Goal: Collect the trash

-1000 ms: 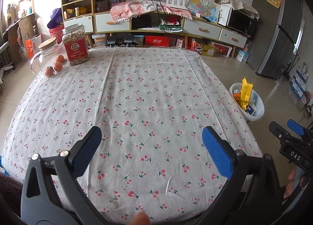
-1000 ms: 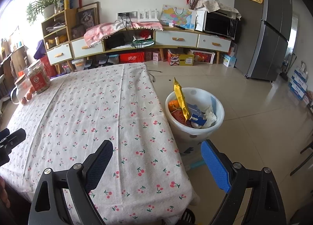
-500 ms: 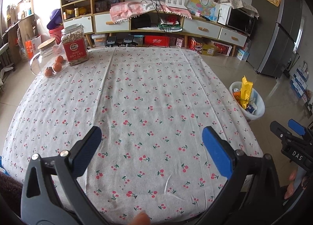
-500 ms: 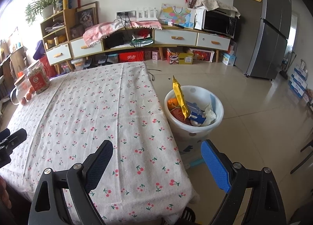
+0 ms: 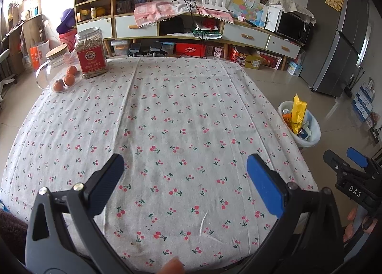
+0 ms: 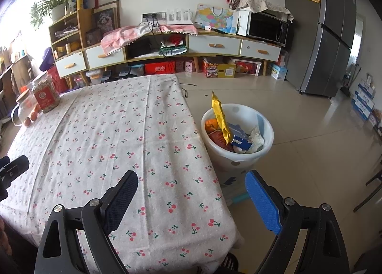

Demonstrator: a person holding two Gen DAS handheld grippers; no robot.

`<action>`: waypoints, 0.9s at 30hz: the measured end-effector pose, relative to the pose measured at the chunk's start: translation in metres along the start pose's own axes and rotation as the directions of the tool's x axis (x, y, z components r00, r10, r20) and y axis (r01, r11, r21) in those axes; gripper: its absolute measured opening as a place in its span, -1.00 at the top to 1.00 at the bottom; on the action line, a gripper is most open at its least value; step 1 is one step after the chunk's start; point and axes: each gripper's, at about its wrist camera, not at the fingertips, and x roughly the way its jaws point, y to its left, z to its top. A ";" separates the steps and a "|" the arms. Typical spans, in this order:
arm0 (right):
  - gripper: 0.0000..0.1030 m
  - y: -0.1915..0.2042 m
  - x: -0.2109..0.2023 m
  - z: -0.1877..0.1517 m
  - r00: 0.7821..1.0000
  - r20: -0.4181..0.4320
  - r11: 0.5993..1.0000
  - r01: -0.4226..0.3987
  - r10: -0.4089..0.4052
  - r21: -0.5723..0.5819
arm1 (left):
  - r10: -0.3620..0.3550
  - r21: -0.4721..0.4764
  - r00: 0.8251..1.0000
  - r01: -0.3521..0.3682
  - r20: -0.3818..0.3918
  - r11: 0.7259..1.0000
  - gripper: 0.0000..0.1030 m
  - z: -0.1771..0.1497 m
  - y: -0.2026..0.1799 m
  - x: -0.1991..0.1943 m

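A white bin stands on the floor right of the table and holds trash: a tall yellow wrapper, a blue carton, orange and red packets, crumpled paper. It also shows in the left wrist view. My left gripper is open and empty above the near part of the cherry-print tablecloth. My right gripper is open and empty above the table's near right corner, short of the bin. The right gripper also shows at the right edge of the left wrist view.
A red-labelled jar, a glass jar with a wooden lid and small orange fruits stand at the table's far left. A low cabinet, boxes beneath it and a grey fridge line the back.
Both grippers have drawn back slightly toward me; the table and bin look a little farther off. Both stay open and empty.
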 end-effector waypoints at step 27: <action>-0.80 0.000 0.000 0.000 1.000 0.005 1.000 0.010 -0.010 -0.007 | -0.003 0.004 1.000 0.003 0.015 1.000 -0.98 0.001 -0.010 -0.008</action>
